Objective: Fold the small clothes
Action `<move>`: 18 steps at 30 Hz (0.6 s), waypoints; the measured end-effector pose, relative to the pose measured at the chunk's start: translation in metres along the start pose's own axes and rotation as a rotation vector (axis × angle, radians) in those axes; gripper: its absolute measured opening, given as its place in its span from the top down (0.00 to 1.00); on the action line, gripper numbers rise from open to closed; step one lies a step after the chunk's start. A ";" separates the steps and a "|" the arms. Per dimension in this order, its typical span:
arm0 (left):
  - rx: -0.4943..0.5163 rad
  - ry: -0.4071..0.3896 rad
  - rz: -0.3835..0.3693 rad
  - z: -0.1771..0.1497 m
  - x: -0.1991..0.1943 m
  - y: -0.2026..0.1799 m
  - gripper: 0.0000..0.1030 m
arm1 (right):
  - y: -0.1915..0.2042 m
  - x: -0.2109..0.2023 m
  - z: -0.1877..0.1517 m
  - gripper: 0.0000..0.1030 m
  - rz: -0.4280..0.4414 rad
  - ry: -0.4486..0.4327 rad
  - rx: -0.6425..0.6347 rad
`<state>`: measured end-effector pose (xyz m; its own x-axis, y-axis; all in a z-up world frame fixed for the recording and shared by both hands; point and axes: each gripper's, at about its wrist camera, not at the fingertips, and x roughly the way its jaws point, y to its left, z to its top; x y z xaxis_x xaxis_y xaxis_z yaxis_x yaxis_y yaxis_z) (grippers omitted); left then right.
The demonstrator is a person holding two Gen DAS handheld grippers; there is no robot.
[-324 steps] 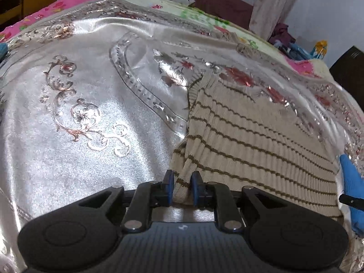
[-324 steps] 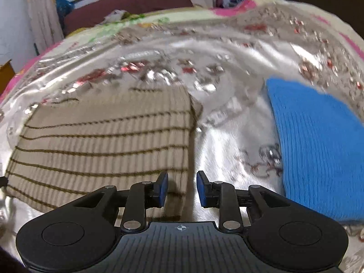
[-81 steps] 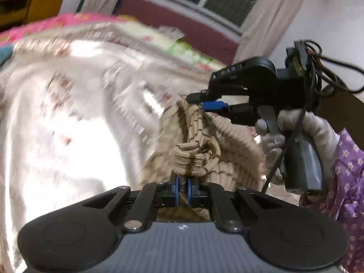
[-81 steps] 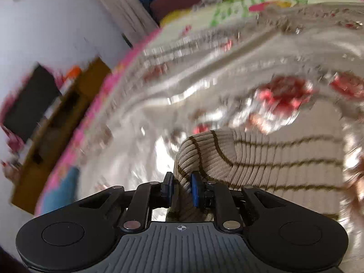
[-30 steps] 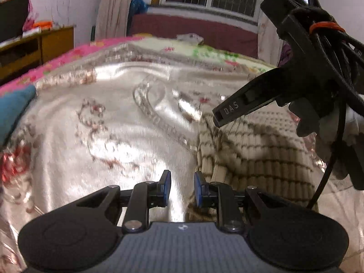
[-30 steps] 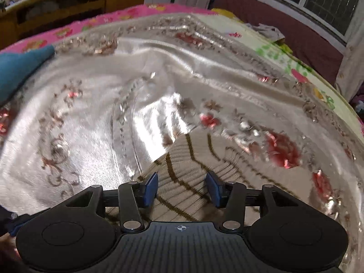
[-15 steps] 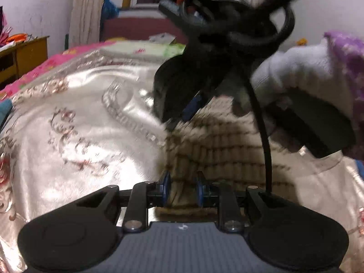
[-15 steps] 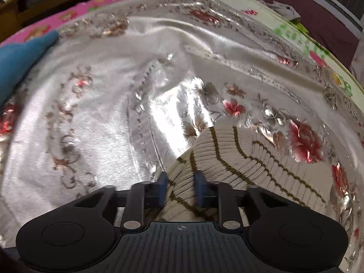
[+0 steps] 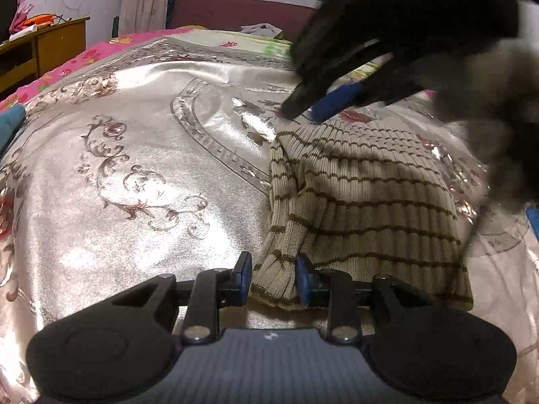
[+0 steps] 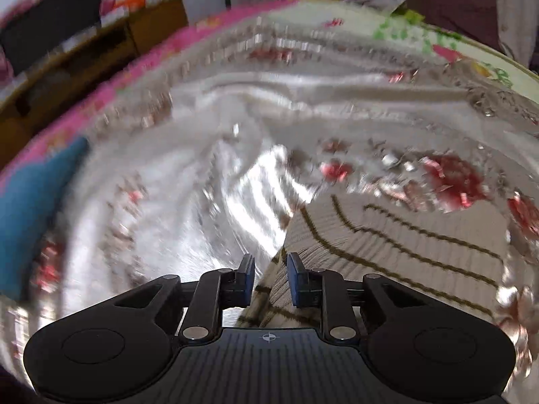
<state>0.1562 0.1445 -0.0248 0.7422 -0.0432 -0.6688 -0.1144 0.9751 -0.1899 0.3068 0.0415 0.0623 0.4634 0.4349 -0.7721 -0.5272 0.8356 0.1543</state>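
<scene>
A beige knit garment with thin brown stripes [image 9: 363, 202] lies folded on the shiny silver bedspread [image 9: 134, 175]. My left gripper [image 9: 273, 277] is open, its blue pads on either side of the garment's near left corner. My right gripper [image 9: 316, 109] shows blurred in the left wrist view, its tips at the garment's far left corner. In the right wrist view that gripper [image 10: 270, 279] is open with the garment's corner [image 10: 370, 245] between its pads. That view is motion-blurred.
A teal cloth [image 10: 30, 202] lies at the bed's left edge, also in the left wrist view [image 9: 10, 121]. A wooden cabinet [image 9: 43, 50] stands far left. A maroon headboard [image 9: 242, 10] and window lie beyond. A blue item [image 9: 532, 219] sits at the right edge.
My right gripper has moved to the garment's far left corner and the hand has cleared much of the left wrist view. The left pads stand slightly wider around the near corner.
</scene>
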 end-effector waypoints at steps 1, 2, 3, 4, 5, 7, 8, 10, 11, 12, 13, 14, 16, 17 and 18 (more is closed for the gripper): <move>-0.007 -0.003 -0.003 0.000 -0.002 0.001 0.66 | -0.006 -0.014 -0.004 0.64 0.009 -0.021 0.015; -0.011 -0.010 -0.003 0.001 -0.005 0.002 0.66 | -0.012 -0.029 -0.010 0.53 0.008 -0.040 0.024; -0.013 -0.019 -0.003 0.001 -0.008 0.002 0.66 | -0.019 -0.040 -0.016 0.44 0.004 -0.052 0.030; -0.017 -0.035 -0.003 0.002 -0.013 0.003 0.66 | -0.027 -0.053 -0.026 0.43 -0.004 -0.059 0.040; -0.021 -0.053 -0.001 0.003 -0.019 0.003 0.66 | -0.035 -0.062 -0.035 0.42 -0.011 -0.061 0.057; -0.032 -0.093 0.000 0.008 -0.031 0.002 0.65 | -0.054 -0.077 -0.059 0.39 -0.011 -0.058 0.113; -0.033 -0.115 -0.010 0.011 -0.036 0.002 0.65 | -0.063 -0.081 -0.070 0.36 -0.014 -0.056 0.141; -0.015 -0.143 -0.037 0.018 -0.044 -0.002 0.61 | -0.080 -0.079 -0.089 0.33 -0.013 -0.037 0.189; -0.006 -0.145 -0.046 0.021 -0.045 -0.004 0.57 | -0.087 -0.076 -0.096 0.32 -0.015 -0.023 0.213; 0.001 -0.140 -0.058 0.025 -0.043 -0.006 0.55 | -0.094 -0.071 -0.103 0.32 -0.010 -0.009 0.245; 0.001 -0.136 -0.071 0.028 -0.041 -0.005 0.52 | -0.100 -0.067 -0.109 0.32 0.008 0.004 0.279; -0.009 -0.126 -0.087 0.032 -0.037 -0.004 0.49 | -0.104 -0.062 -0.114 0.32 0.030 0.012 0.307; -0.024 -0.089 -0.120 0.040 -0.024 -0.001 0.48 | -0.108 -0.051 -0.122 0.32 0.069 0.017 0.351; -0.021 -0.070 -0.129 0.043 -0.016 -0.002 0.48 | -0.111 -0.046 -0.125 0.30 0.088 0.013 0.373; -0.012 -0.051 -0.132 0.046 -0.008 -0.003 0.48 | -0.113 -0.040 -0.128 0.28 0.108 0.010 0.399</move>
<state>0.1807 0.1521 0.0143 0.7840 -0.1598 -0.5999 -0.0207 0.9590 -0.2826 0.2566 -0.1130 -0.0027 0.4127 0.5256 -0.7439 -0.2544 0.8507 0.4600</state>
